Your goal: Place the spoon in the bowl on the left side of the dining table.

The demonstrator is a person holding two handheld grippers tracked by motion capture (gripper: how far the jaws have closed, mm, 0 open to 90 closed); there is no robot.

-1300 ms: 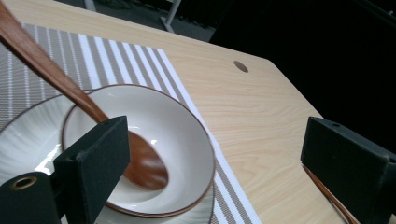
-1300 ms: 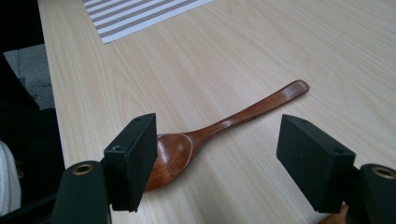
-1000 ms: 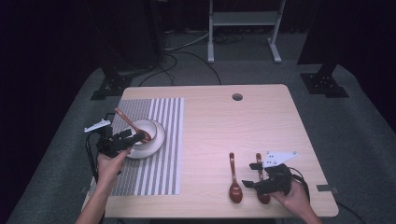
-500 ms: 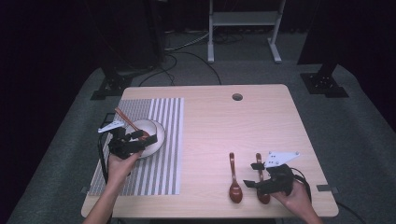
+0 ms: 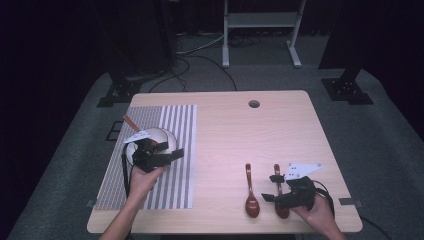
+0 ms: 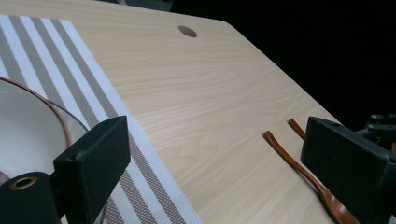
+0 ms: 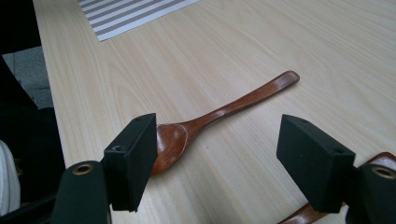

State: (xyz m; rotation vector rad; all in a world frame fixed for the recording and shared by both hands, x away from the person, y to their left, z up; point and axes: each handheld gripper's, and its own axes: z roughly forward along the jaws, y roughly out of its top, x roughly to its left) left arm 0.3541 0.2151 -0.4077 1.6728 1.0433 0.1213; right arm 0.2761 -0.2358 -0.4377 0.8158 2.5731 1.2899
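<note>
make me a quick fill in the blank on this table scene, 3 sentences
1. The white bowl sits on the ____ mat.
2. ____ wooden spoons lie on the bare table near the right gripper.
3. The jaws of the left gripper are ____ and hold nothing.

Missing words: striped; two; open

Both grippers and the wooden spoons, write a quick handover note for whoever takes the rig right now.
Left gripper: open, empty, over the white brown-rimmed bowl on the striped grey-and-white placemat.
Right gripper: open, empty, low over the right-hand brown wooden spoon.
Second brown wooden spoon lies just left of it on the light wooden table.
A brown utensil handle sticks out past the bowl.
Done: apparently one utensil in the bowl.
Left: probably both table spoons.
</note>
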